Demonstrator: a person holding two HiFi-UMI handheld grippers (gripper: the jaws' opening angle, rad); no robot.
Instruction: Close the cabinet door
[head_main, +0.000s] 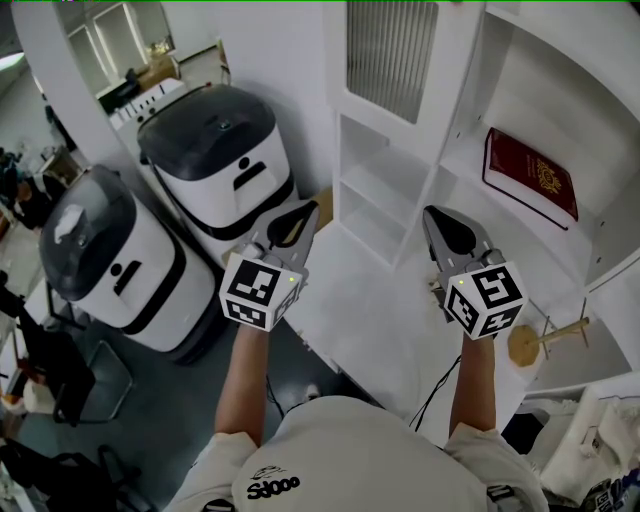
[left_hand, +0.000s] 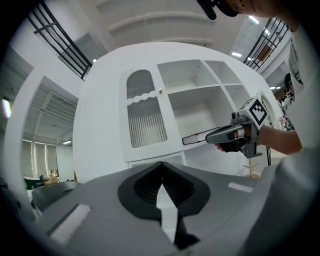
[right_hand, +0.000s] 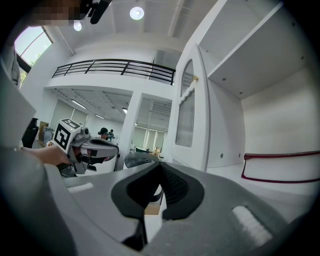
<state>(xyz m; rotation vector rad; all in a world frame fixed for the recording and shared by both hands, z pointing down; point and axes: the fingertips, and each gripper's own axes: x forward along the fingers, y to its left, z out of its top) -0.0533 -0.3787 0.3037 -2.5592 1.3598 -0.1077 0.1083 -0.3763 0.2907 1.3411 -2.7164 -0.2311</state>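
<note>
The white cabinet's door (head_main: 392, 55) has a ribbed glass pane and a small gold knob (left_hand: 160, 90). In the left gripper view the door (left_hand: 145, 115) looks flush with the cabinet front; beside it the shelves stand open. My left gripper (head_main: 308, 210) is shut and empty, held level in front of the cabinet, below the door and apart from it. My right gripper (head_main: 430, 212) is also shut with nothing in it, held beside the left one before the open shelves. Neither touches the cabinet.
A red book (head_main: 530, 175) lies on an open shelf at the right. A small wooden stand (head_main: 545, 338) sits on the white counter (head_main: 380, 320). Two white-and-black machines (head_main: 225, 160) (head_main: 110, 260) stand on the floor to the left.
</note>
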